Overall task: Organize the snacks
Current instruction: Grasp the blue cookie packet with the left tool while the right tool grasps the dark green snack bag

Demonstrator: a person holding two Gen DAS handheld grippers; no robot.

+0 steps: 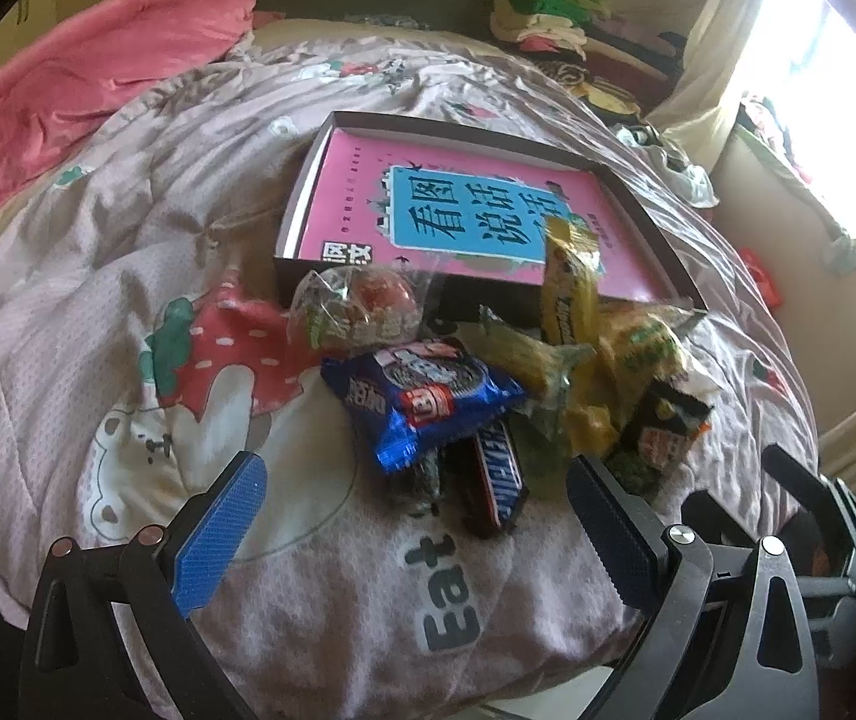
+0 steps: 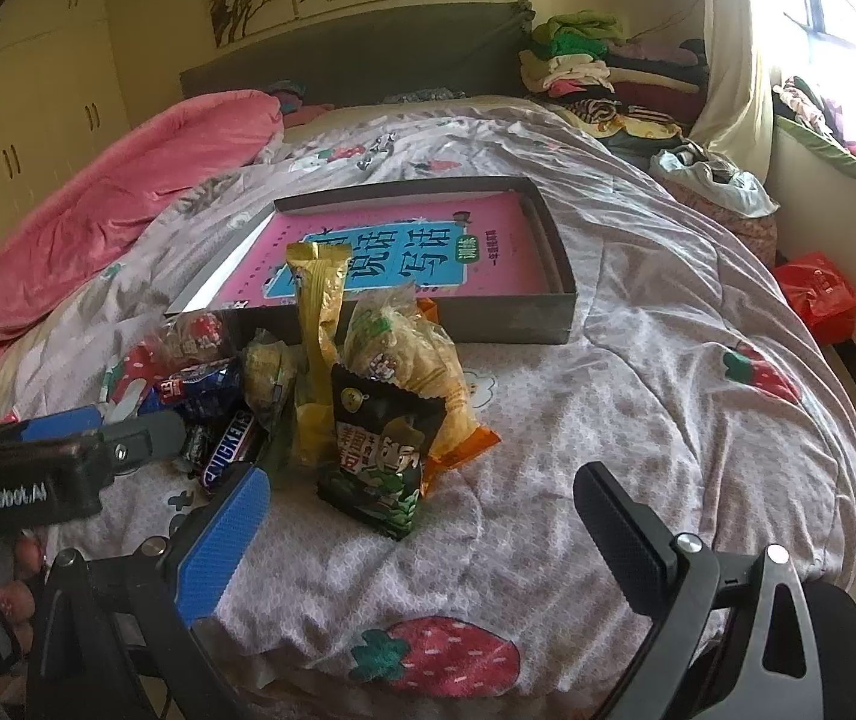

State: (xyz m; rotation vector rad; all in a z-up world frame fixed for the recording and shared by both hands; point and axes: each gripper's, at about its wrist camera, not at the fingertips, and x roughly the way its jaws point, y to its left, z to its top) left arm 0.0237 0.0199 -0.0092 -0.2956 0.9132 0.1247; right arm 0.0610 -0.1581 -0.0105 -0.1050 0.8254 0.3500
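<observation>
Snack pile (image 1: 505, 384) is sitting on the quilt (image 1: 128, 210), bunched against the near wall of the shallow box (image 1: 655, 222). In it: blue cookie pack (image 1: 428, 396), Snickers bar (image 1: 496, 483), round clear-wrapped snack (image 1: 356, 309), yellow wrapper (image 1: 568, 282) leaning up over the box edge, black-and-green packet (image 2: 383, 456) standing nearest the right claw. Left claw (image 1: 416, 516) is hovering just short of the pile, fingers spread wide, nothing between them; the Snickers bar is lying right ahead between the tips. Right claw (image 2: 422, 516) is also spread and empty, with the black-and-green packet just ahead. Pink book (image 1: 445, 210) is lying flat inside the box. Pink blanket (image 2: 116, 192) is bunched far left.
</observation>
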